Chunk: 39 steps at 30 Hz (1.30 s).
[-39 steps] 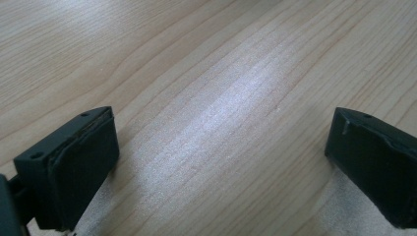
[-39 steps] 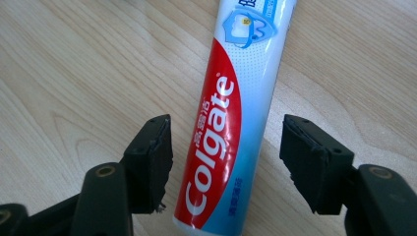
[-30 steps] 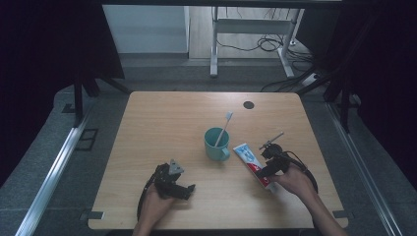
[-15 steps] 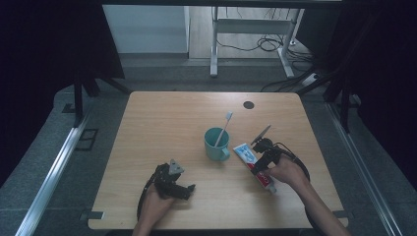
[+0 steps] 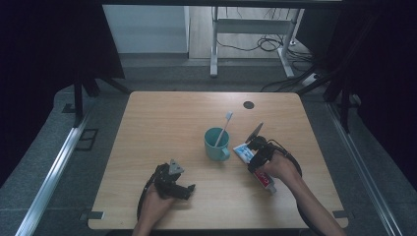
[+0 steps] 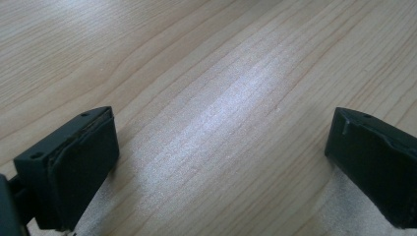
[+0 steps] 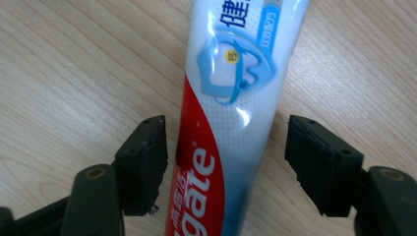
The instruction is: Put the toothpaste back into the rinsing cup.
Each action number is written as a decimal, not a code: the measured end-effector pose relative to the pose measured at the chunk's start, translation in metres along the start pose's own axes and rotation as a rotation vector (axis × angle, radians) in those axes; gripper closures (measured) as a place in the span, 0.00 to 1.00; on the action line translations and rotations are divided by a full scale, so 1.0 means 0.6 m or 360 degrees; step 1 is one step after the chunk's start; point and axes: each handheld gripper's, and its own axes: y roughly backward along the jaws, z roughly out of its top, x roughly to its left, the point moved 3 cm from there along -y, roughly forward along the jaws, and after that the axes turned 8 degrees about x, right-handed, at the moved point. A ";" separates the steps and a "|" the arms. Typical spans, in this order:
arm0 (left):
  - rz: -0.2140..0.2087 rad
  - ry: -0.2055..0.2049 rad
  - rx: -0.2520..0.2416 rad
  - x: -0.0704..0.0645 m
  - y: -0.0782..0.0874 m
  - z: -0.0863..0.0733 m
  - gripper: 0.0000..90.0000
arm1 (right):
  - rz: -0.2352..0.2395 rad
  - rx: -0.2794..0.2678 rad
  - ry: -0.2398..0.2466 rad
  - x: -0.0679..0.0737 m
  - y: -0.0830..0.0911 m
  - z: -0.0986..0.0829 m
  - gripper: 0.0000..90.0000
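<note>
A red, white and blue toothpaste tube (image 7: 231, 108) lay flat on the wooden table (image 5: 162, 118), just right of the teal mug (image 5: 215, 144), near it. A white toothbrush (image 5: 223, 128) stood tilted inside that mug.

Over the last second the right gripper (image 5: 255, 153) slid up and leftward in the high view, from the lower end of the toothpaste tube (image 5: 253, 161) toward its middle (nearer the teal cup (image 5: 216, 143)). Its grey plate (image 5: 255, 131) tipped upward, and its jaws came to straddle the tube (image 7: 231, 118).
</note>
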 end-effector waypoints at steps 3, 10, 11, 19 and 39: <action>0.0000 -0.0003 0.0000 0.000 0.000 0.000 0.00 | -0.0012 0.0030 0.0002 0.001 -0.005 0.005 0.40; 0.0001 -0.0004 0.0000 0.000 0.000 0.000 0.00 | 0.0023 0.0052 -0.0018 -0.002 -0.013 0.010 0.50; 0.0001 -0.0005 0.0001 0.000 0.000 0.000 0.00 | 0.0012 0.0058 -0.0022 -0.002 -0.013 0.010 0.52; 0.0000 -0.0005 0.0000 0.000 0.000 0.000 0.00 | 0.0033 0.0010 -0.0026 -0.003 0.000 0.004 0.74; 0.0001 -0.0005 0.0000 0.000 0.000 0.000 0.00 | 0.0025 -0.0084 0.0079 -0.006 0.012 -0.016 0.80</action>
